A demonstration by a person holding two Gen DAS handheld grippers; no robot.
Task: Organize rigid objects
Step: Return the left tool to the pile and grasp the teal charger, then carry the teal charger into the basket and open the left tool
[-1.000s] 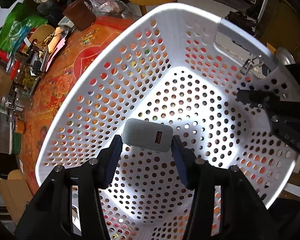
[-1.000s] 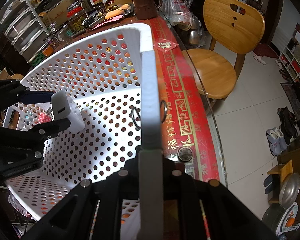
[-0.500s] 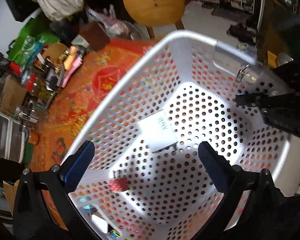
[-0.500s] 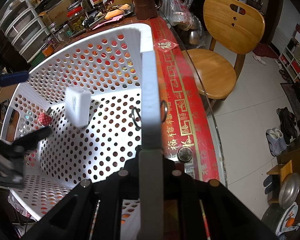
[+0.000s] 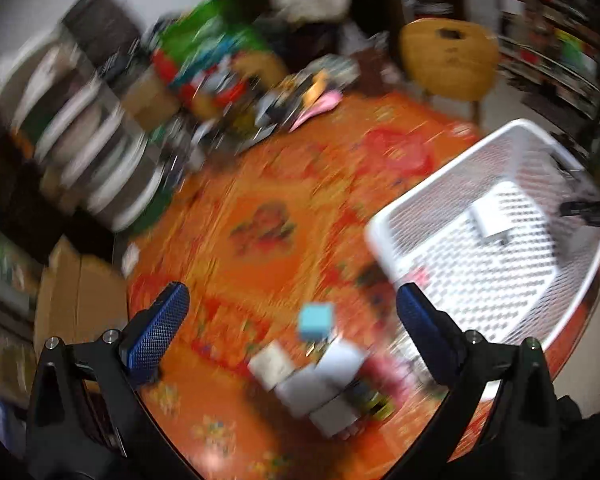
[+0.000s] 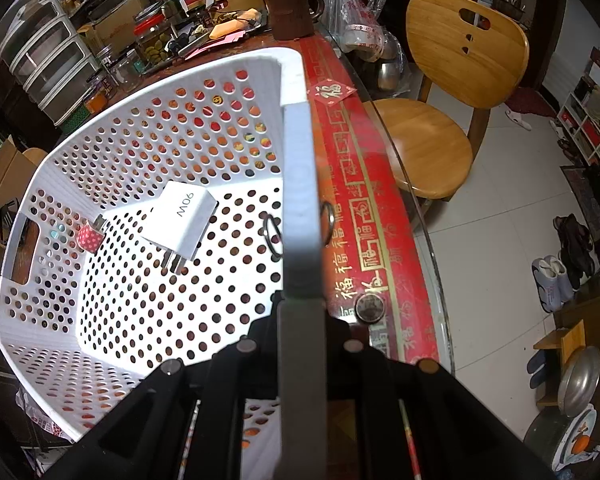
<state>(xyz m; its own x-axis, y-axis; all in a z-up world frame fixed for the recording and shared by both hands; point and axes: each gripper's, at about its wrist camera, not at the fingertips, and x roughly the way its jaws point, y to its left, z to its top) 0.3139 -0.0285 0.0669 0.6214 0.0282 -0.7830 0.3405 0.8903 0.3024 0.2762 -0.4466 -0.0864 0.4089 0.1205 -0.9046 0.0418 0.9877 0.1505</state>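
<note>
Two grippers show here. The left gripper (image 5: 288, 320) points steeply down over the orange patterned tabletop (image 5: 260, 184), its blue-padded fingers (image 5: 158, 330) spread wide with nothing between them; the jaws have just been opening. Its view is smeared by motion blur. Below it on the tabletop lies a cluster of small items: a light blue cube (image 5: 316, 320), some white blocks (image 5: 320, 384) and pinkish bits too blurred to name. The right gripper (image 6: 302, 300) tilts sharply down, its fingers closed on the rim of the white perforated basket (image 6: 152, 132), beside a handle cutout. Inside the basket, a white power adapter (image 6: 180, 222) lies flat on the floor, printed side up, two metal prongs toward the near side. A small red dotted cube (image 6: 89, 238) sits just beside it, near the far handle.
</note>
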